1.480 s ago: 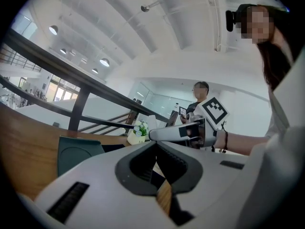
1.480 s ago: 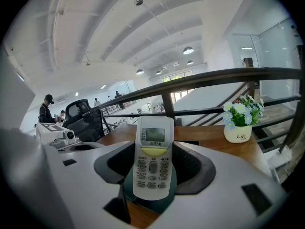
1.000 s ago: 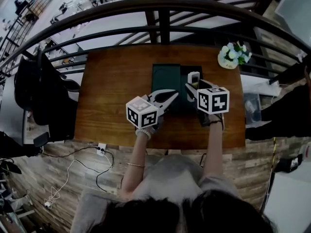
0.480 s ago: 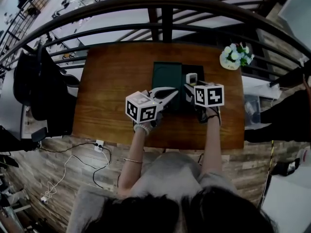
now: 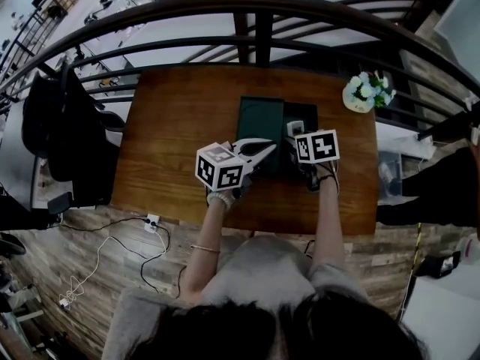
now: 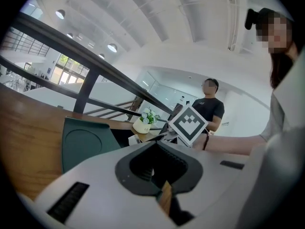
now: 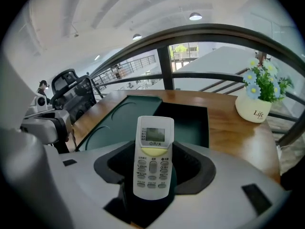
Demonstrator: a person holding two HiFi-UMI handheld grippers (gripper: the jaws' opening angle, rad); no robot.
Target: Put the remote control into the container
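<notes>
A white remote control with a small screen and a yellow band point(image 7: 153, 142) sits clamped between the jaws of the right gripper point(image 7: 152, 175), buttons facing the camera and screen end pointing away, at the centre of the right gripper view. It is lifted off the brown wooden surface point(image 5: 180, 126) and has not yet gone in. Just beyond it, at mid-frame, the dark green rectangular container point(image 7: 190, 120) stands open, its interior dark and apparently empty, with a matching flat green lid point(image 7: 121, 116) lying beside it to the left.

In the head view, the remote shows at the near edge of the container, just right of the frame's centre. The left gripper point(image 5: 266, 149) hovers to the left of that, over the lid's near edge, its jaws drawn together on nothing.

A cream pot of white and blue flowers point(image 7: 255, 106) stands on the surface at the right of the frame, well apart from the container. A dark metal railing point(image 5: 255, 21) curves across the top of the head view.

Judging by this, the pick-up is done and the carry nearly so. What remains is to bring the remote fully over the opening, lower it inside and let go.
</notes>
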